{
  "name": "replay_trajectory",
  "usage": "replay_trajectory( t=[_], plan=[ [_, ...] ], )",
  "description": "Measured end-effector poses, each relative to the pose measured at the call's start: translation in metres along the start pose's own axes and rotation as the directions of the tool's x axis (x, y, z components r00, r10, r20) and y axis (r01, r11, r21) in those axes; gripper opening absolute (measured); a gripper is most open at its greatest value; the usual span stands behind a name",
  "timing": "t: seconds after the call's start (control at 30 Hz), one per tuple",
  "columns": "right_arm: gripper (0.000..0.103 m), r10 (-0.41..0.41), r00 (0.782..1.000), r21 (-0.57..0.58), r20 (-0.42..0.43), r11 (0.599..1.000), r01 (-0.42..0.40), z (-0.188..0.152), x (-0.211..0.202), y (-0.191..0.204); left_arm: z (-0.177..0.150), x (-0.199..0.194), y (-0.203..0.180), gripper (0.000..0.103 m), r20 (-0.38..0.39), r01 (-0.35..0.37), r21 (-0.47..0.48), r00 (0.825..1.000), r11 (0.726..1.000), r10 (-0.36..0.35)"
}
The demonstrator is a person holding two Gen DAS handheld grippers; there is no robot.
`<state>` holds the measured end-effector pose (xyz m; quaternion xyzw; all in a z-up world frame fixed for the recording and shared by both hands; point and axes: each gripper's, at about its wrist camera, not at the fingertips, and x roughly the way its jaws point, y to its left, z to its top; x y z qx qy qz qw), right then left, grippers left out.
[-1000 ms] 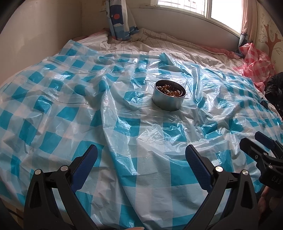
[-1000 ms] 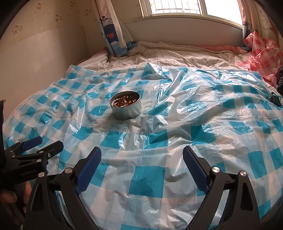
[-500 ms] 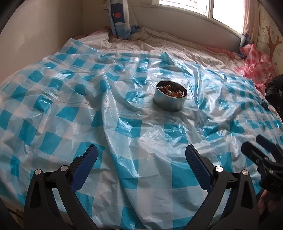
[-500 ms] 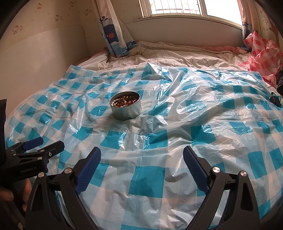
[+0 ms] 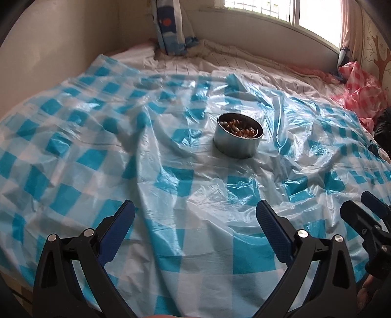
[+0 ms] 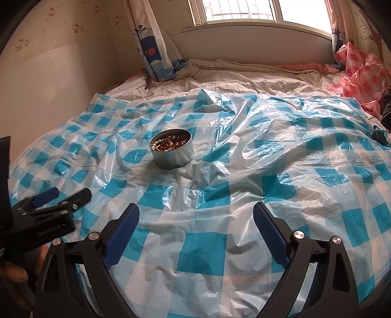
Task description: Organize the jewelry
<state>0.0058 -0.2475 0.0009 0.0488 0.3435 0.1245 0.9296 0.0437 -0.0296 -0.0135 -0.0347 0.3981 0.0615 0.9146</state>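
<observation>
A round metal tin (image 5: 237, 138) holding amber and white beaded jewelry sits on a blue-and-white checked plastic sheet (image 5: 97, 156) spread over a bed. It also shows in the right wrist view (image 6: 171, 151). My left gripper (image 5: 195, 220) is open and empty, well short of the tin. My right gripper (image 6: 196, 217) is open and empty, near the bed's front, with the tin ahead to the left. The right gripper also shows at the right edge of the left wrist view (image 5: 366, 215), and the left gripper at the left edge of the right wrist view (image 6: 63, 195).
A wall (image 6: 61, 80) runs along the bed's left side. A curtain (image 6: 156, 49) hangs at the back corner under a window (image 6: 244, 12). A crumpled pink checked sheet (image 6: 361, 68) lies at the back right. A small dark object (image 6: 380, 137) lies at the right edge.
The left wrist view has tilted up and moved slightly toward the tin. The right gripper has barely moved. Both stay open; the tin has not moved.
</observation>
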Motion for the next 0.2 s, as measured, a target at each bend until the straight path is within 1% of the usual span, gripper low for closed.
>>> replay_trajectory(
  t=[0.2],
  plan=[
    [0.091,0.008,1.000,0.031,-0.016,1.000,-0.008,0.009,0.014,-0.005,0.003,0.021,-0.002,0.095,-0.018,0.004,-0.023,1.000,1.000,-0.004]
  ],
)
